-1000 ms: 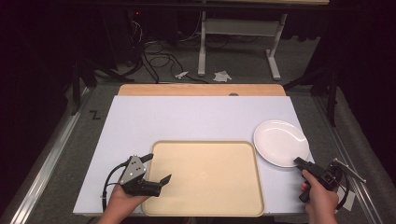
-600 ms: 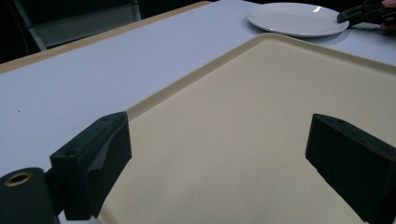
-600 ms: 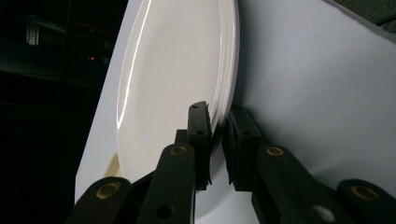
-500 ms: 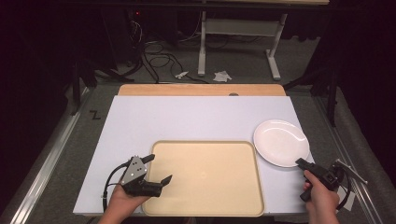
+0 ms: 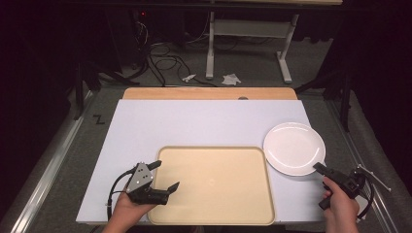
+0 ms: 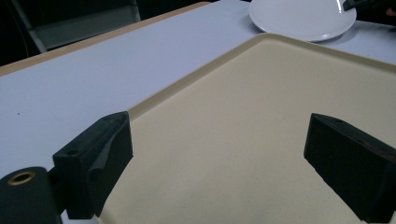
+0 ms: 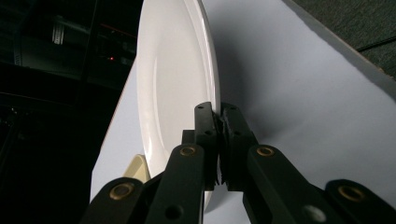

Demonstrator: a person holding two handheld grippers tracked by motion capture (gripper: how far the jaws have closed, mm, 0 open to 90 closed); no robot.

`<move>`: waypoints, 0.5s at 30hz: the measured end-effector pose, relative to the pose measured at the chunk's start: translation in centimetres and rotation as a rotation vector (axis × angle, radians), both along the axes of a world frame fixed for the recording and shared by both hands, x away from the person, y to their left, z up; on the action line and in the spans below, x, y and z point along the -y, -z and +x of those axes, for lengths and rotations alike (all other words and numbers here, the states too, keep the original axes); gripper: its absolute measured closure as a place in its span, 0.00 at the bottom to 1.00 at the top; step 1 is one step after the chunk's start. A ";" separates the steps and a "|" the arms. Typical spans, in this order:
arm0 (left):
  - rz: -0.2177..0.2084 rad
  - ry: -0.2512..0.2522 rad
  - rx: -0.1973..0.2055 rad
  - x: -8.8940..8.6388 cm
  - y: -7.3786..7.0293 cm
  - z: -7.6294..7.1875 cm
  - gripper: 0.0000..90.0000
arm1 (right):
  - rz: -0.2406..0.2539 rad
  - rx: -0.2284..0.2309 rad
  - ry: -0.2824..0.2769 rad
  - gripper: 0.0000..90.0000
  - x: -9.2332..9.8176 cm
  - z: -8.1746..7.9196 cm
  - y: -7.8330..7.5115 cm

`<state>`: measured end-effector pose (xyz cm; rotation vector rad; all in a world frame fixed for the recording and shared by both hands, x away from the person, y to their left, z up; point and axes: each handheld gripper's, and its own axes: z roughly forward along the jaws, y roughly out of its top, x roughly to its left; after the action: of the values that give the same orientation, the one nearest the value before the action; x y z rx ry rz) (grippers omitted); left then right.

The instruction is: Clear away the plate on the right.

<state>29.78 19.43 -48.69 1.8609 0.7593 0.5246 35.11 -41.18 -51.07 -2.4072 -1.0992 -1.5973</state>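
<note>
A beige tray (image 5: 214, 194) lies on the white table near its front edge. My left gripper (image 5: 166, 174) hovers open over the tray's left part, and the left gripper view shows its jaws wide apart (image 6: 219, 149) above the bare tray (image 6: 243, 121). A white plate (image 5: 294, 148) sits to the right of the tray. My right gripper (image 5: 318, 167) is at the plate's near right rim. The right gripper view shows this gripper (image 7: 217, 116) shut on the edge of the plate (image 7: 173, 79).
The white table top (image 5: 204, 121) has a wooden strip (image 5: 209, 93) along its far edge. Beyond it are the floor with cables and a desk frame (image 5: 252, 39). The tray's corner (image 7: 137, 170) shows just behind the plate.
</note>
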 end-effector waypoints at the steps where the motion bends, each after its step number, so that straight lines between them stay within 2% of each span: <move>1: 0.000 0.000 0.000 0.0 0.0 0.0 0.10 | 0.000 0.000 0.000 0.99 0.0 0.0 0.0; 4: -0.010 -0.009 0.010 -0.1 -0.1 0.0 0.10 | 0.017 -0.001 0.009 0.99 0.3 -0.2 -0.1; 15: -0.017 -0.012 0.016 -0.2 -0.2 -0.1 0.10 | 0.016 -0.001 0.018 0.99 0.7 -0.5 -0.3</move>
<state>29.70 19.64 -48.49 1.8350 0.7631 0.5384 34.56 -41.90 -50.76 -2.4143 -1.0632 -1.6041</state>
